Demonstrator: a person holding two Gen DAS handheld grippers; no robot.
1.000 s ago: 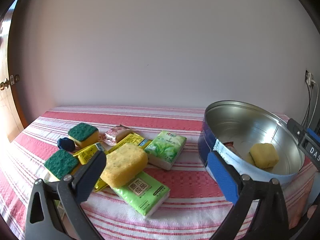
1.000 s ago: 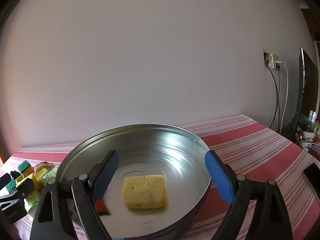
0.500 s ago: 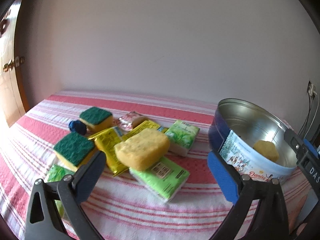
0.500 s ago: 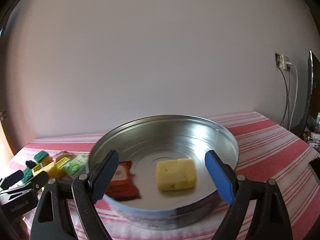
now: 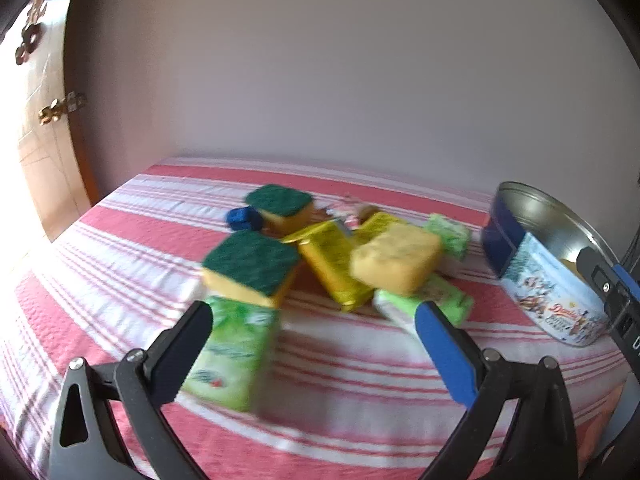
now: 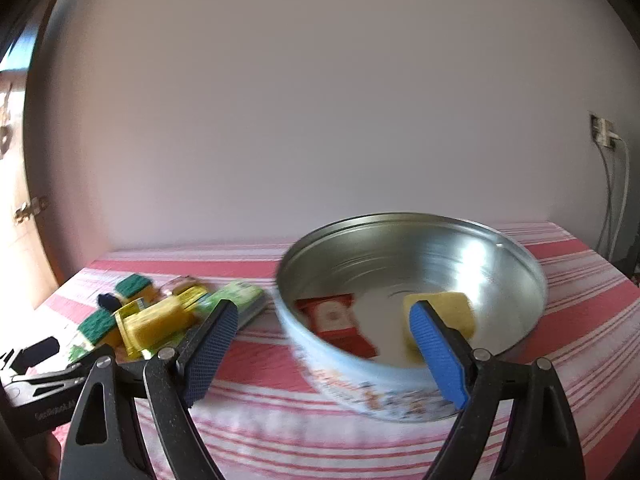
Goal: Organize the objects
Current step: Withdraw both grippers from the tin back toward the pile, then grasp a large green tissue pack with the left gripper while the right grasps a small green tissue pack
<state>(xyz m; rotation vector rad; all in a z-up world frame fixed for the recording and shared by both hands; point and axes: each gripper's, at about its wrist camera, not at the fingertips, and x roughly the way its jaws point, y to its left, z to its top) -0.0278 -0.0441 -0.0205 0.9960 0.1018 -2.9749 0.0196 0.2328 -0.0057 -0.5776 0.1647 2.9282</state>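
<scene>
A: Both views have swung left since a second ago; the pile sits larger and more central in the left wrist view, and the tin has slid toward the right edge of that frame.

B: Meaning?

A: Judged: both grippers have left the tin and head for the next item. Left gripper point(image 5: 312, 344) jaws wide, nothing between the pads. Right gripper point(image 6: 324, 344) jaws wide, empty.

B: Nearest candidate?

A: Green tissue pack point(image 5: 232, 356), toward the tablecloth's point(image 5: 120, 264) near left edge, long axis running near-to-far, partly under a green-topped sponge point(image 5: 252, 268). Beyond: yellow sachet point(image 5: 332, 268), plain yellow sponge point(image 5: 396, 260), second green-topped sponge point(image 5: 280, 204), blue object point(image 5: 244, 218). Blurred, so contacts are probable only.

B: Tin?

A: Round tin point(image 6: 400, 384) near the right edge, holding a red packet point(image 6: 336, 320) and a yellow sponge block point(image 6: 452, 308).
</scene>
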